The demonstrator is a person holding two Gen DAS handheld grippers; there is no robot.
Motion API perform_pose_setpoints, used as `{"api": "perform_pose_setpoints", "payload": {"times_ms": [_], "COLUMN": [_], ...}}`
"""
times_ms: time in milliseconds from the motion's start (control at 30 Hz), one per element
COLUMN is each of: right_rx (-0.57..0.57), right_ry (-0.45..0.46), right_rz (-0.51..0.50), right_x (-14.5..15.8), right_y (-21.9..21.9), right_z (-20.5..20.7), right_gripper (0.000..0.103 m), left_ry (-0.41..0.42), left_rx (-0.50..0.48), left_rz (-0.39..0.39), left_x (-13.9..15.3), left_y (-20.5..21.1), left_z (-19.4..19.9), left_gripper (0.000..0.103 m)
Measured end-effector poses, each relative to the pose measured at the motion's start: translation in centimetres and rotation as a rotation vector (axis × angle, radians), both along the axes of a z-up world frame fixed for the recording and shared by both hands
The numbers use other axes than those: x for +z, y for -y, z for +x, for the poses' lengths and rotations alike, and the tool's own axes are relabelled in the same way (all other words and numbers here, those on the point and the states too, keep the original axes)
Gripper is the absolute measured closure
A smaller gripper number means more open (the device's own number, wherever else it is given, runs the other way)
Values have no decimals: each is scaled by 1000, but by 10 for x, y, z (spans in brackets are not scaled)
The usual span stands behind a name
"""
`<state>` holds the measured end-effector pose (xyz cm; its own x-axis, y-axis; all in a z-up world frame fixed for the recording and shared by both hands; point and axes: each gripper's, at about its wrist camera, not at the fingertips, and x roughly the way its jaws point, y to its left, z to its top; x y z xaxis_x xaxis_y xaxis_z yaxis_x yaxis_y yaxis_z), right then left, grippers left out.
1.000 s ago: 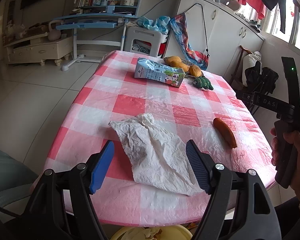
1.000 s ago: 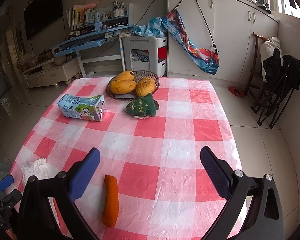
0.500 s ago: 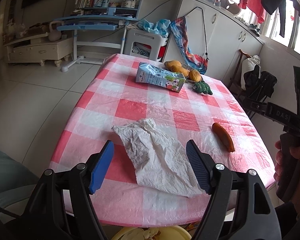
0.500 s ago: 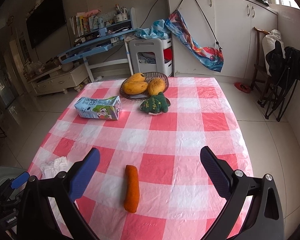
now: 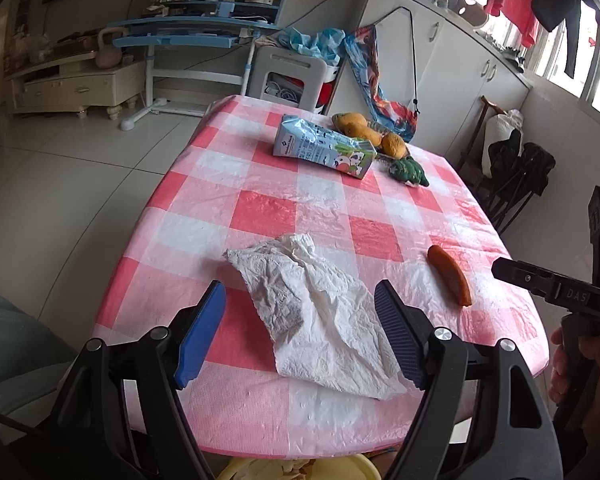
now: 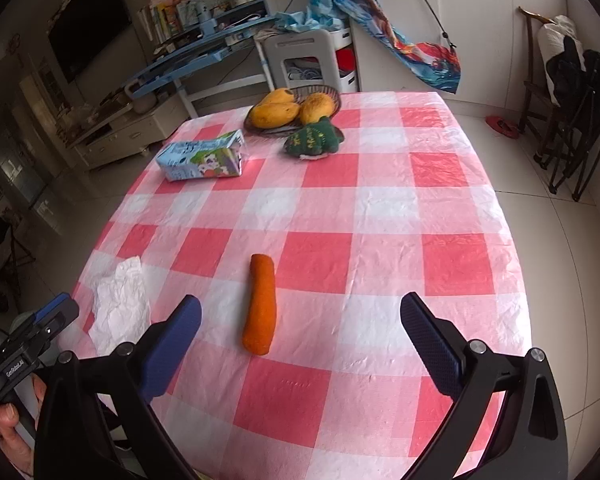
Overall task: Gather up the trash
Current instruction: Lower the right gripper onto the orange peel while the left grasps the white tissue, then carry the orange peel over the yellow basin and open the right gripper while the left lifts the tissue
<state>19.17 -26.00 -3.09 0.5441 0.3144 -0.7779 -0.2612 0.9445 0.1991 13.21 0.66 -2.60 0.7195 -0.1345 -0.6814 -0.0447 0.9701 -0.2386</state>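
Note:
A crumpled white paper towel (image 5: 316,308) lies near the front edge of the red-and-white checked table (image 5: 320,208). My left gripper (image 5: 300,330) hangs open just above it, a finger on each side, pads clear of the paper. An orange carrot piece (image 6: 261,304) lies further right; my right gripper (image 6: 300,344) is open above and short of it. The towel (image 6: 118,308) also shows at the left of the right wrist view. A milk carton (image 5: 324,148) lies on its side at the far end.
A dish of mangoes (image 6: 288,110) and a green plush toy (image 6: 314,140) sit at the far end. A yellow bin (image 5: 292,470) with paper in it peeks out below the front table edge. Folding chairs (image 6: 572,92), cabinets and a blue desk (image 5: 196,36) surround the table.
The right wrist view has tipped down and shifted so the carrot now lies between its fingers instead of left of them. The left gripper has stayed over the towel.

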Motion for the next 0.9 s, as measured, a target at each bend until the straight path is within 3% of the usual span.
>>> {"api": "perform_pose_setpoints", "payload": {"times_ms": [233,267,300,367,400,533,700,900], "right_rx": [62,67,71,75,75,86,135,250], "right_ry": [-31,-42,-52,-67,-76,-78,-55,-54], "right_rz": [-63,-68,-67,-81,-86,-61,-35,29], "right_x": [-15,-18,-21,-27,-30,-31,-19,-9], "right_y": [-32,-34,-36,-39,-40,-40,-48,-67], "right_z": [3,5,7,10,12,12,-4,-54], "right_gripper": [33,41,45,61,64,84,85,85], "left_ry": [-57,-58,-62,-77,-85,-80,-50,-25], "left_rx": [22,14,3,-29,-45,-86,-98,-76], "left_rz": [164,176,182,169,160,139,116,108], "left_x": [-13,-15,-17,-20,-22,-20,-6,11], "left_y": [19,20,21,22,22,22,19,5], "left_z": [26,29,31,35,36,30,13,-11], "left_gripper": [30,33,43,65,83,88,88,88]}}
